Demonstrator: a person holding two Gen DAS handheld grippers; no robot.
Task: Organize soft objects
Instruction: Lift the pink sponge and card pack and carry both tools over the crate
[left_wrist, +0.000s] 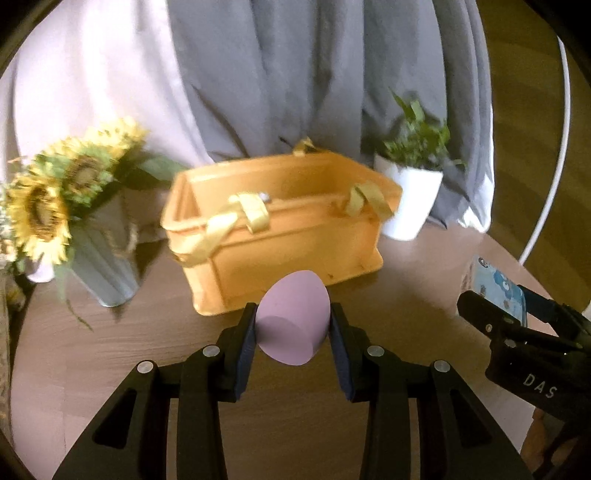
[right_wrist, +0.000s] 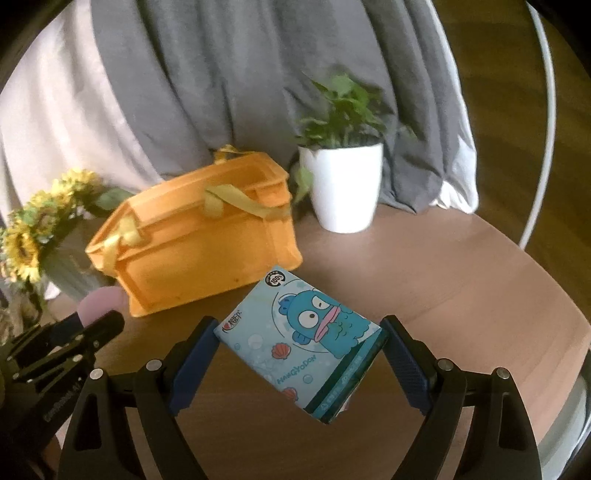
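Orange fabric storage bag (left_wrist: 280, 229) stands open on surface (right_wrist: 461, 280), visible interior bare. Left tongs (left_wrist: 292, 328) clamped on lilac makeup sponge (left_wrist: 291, 321), held clear of surface before bag. Right tongs (right_wrist: 299, 343) grip blue tissue pack (right_wrist: 306, 339), also aloft. Judgement: both pickups done; both deposits into bag outstanding.

My two fisheye views are dim and warm, bowed with dark corners; motion blur smears the yellow artificial sunflowers (left_wrist: 44, 206) and orange fabric basket (left_wrist: 284, 236).
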